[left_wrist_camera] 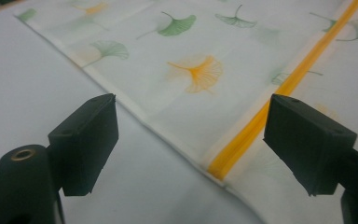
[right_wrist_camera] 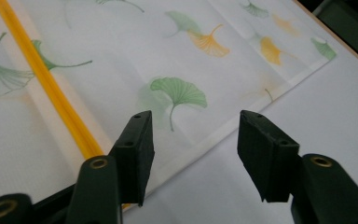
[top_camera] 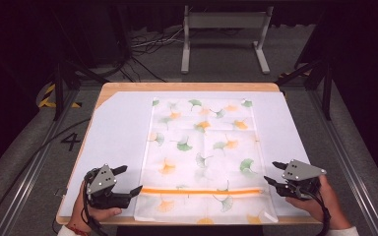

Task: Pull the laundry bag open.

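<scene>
On the left, the left gripper (top_camera: 124, 181) is hovering just beside the near left edge of the cloth (top_camera: 204, 147), its fingers (left_wrist_camera: 85, 142) standing wide apart with nothing between them; in the left gripper view they are framing the hem where the orange stripe (left_wrist_camera: 279, 88) is running out to the edge.

The cloth is lying flat in the middle of the surface (top_camera: 115, 128), reaching from near its far edge to its near one, where the hem is slightly overhanging. It is looking thin, light and quite limp (faint fold creases are showing across it), so it is likely to sag and drape once lifted and may slide easily on the smooth white sheet beneath. The hemmed side edges, close to the stripe, seem the firmest places to pinch, one on each side so that the fabric is kept spread.

On the right, the right gripper (top_camera: 274, 173) is mirroring the first at the near right edge, fingers (right_wrist_camera: 135, 154) also parted and empty, the hem lying between and just beyond them.

The surface is a wooden board covered with white sheeting. Beyond it, the room is dark: a white metal stand (top_camera: 225, 37) is sitting on grey floor, with cables (top_camera: 150, 46) trailing at the far left.
</scene>
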A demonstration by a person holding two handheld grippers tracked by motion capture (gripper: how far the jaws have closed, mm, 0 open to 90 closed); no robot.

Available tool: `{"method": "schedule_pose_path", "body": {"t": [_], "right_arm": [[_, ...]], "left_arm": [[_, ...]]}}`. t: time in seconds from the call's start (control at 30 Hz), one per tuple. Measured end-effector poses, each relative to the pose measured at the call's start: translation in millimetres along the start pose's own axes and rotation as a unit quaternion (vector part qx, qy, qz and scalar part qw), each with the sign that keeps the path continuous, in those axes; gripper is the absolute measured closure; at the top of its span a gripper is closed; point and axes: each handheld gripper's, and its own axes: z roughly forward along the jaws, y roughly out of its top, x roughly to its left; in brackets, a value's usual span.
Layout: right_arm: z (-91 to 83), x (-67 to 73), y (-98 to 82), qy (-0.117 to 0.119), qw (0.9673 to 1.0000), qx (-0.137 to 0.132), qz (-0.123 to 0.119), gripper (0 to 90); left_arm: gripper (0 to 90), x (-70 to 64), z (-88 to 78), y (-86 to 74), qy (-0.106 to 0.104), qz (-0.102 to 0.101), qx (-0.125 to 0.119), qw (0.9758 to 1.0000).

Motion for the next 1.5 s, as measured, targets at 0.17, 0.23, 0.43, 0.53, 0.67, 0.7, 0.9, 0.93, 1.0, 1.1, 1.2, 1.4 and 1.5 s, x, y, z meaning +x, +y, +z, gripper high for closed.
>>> {"method": "schedule_pose_path", "body": {"t": [0.17, 0.23, 0.43, 0.53, 0.67, 0.7, 0.9, 0.93, 1.0, 1.1, 1.2, 1.4, 1.5], "right_arm": [[2.3, -6.5, 1.6, -0.032, 0.999, -0.026, 0.019, 32.1], [2.2, -9.0, 2.8, -0.042, 0.9983, -0.034, 0.024, 30.5], [1.9, -20.2, 5.3, -0.072, 0.9952, -0.051, 0.041, 24.8], [3.8, -28.3, 3.5, -0.087, 0.9922, -0.068, 0.058, 22.3], [8.0, -35.6, -1.7, -0.096, 0.9896, -0.076, 0.077, 20.9], [9.5, -37.6, -3.7, -0.097, 0.9887, -0.08, 0.081, 20.1], [14.1, -43.3, -19.4, -0.141, 0.9812, -0.085, 0.101, 18.1], [14.2, -45.0, -23.0, -0.142, 0.9804, -0.085, 0.107, 17.4], [13.8, -47.6, -31.6, -0.145, 0.9776, -0.089, 0.124, 16.0], [12.4, -48.7, -44.7, -0.164, 0.972, -0.08, 0.148, 11.9], [10.0, -48.5, -56.2, -0.168, 0.9688, -0.081, 0.163, 11.0], [3.7, -48.0, -67.5, -0.191, 0.9587, -0.101, 0.185, 10.1], [5.0, -46.7, -69.5, -0.192, 0.9578, -0.099, 0.189, 9.7]], "left_arm": [[17.5, 17.8, -8.7, 4.2, 0.024, 0.006, -0.021, 0.9995], [17.4, 24.9, -9.9, 5.2, 0.029, 0.007, -0.025, 0.9992], [16.2, 49.1, -11.5, 4.6, 0.051, 0.003, -0.037, 0.998], [15.0, 59.3, -10.4, 2.4, 0.056, -0.002, -0.041, 0.9976], [13.9, 68.6, -8.5, -2.1, 0.061, -0.007, -0.043, 0.9972], [13.7, 70.6, -8.0, -3.4, 0.062, -0.01, -0.043, 0.9971], [13.8, 84.4, -6.1, -15.1, 0.079, -0.033, -0.051, 0.995], [13.8, 86.5, -5.9, -17.1, 0.08, -0.038, -0.054, 0.9946], [13.6, 89.5, -6.5, -21.0, 0.082, -0.053, -0.064, 0.9932], [12.7, 91.4, -6.6, -27.7, 0.084, -0.07, -0.071, 0.9914], [11.6, 90.6, -7.4, -34.1, 0.086, -0.082, -0.073, 0.9903], [9.7, 86.2, -8.1, -36.8, 0.086, -0.087, -0.074, 0.9897], [9.4, 82.4, -7.6, -37.7, 0.087, -0.08, -0.071, 0.9904]]}}
